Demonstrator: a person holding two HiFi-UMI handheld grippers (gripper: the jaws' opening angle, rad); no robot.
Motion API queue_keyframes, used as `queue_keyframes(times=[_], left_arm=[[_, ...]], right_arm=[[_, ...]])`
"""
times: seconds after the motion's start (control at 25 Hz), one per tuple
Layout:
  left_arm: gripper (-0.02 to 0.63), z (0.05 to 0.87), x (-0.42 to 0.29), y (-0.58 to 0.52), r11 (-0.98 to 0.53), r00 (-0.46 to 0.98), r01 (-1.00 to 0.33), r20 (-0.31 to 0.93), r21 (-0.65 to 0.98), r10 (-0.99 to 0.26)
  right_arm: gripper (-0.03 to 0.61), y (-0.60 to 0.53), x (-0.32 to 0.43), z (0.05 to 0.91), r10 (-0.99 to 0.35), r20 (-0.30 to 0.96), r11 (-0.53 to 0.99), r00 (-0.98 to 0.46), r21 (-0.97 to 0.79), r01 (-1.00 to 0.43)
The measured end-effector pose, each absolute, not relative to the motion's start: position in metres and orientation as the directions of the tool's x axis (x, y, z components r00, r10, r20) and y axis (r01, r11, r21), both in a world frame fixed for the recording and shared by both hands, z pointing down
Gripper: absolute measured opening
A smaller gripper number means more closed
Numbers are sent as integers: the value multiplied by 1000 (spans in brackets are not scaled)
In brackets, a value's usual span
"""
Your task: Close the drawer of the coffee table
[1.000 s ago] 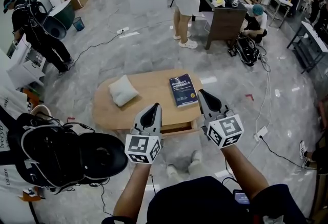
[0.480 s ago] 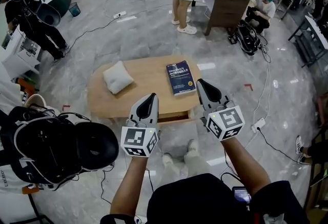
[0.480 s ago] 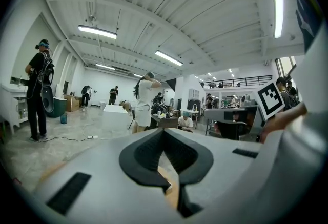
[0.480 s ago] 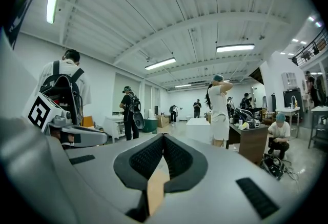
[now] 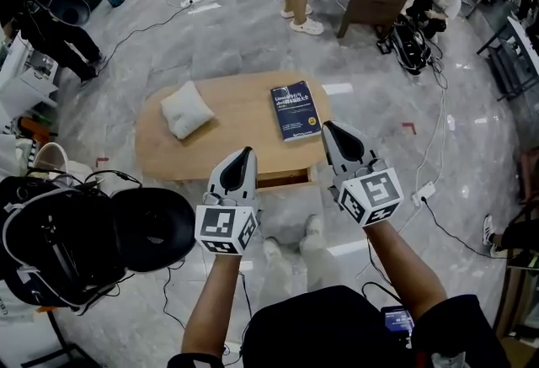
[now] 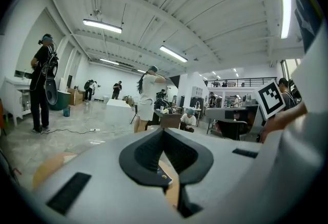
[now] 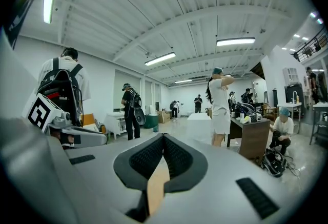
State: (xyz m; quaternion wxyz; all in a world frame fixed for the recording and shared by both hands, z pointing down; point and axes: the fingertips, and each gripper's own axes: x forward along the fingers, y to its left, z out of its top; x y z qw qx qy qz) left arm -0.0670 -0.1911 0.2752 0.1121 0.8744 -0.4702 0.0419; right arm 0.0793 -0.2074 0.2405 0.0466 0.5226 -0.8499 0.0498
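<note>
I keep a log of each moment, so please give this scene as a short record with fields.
furniture: oval wooden coffee table
drawer: in the table's near side, seems slightly open
on the table: white pillow at the left, blue book at the right, apart
left gripper: jaws together, nothing between them, near the table's front edge
right gripper: jaws together, nothing between them, beside the book

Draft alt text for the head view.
A person holds the grey left gripper and right gripper, both shut and empty, over the near edge of an oval light-wood coffee table whose drawer stands slightly open. A dark blue book and white cushion lie on top.
</note>
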Motion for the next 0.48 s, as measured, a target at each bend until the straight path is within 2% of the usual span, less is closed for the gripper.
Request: queue_keyframes(times=[0.48], left_arm=[[2, 316, -71, -193, -507, 542, -839, 224, 198, -810]], right_arm=[[14, -213, 76, 282, -868, 187, 458, -461, -60, -887]])
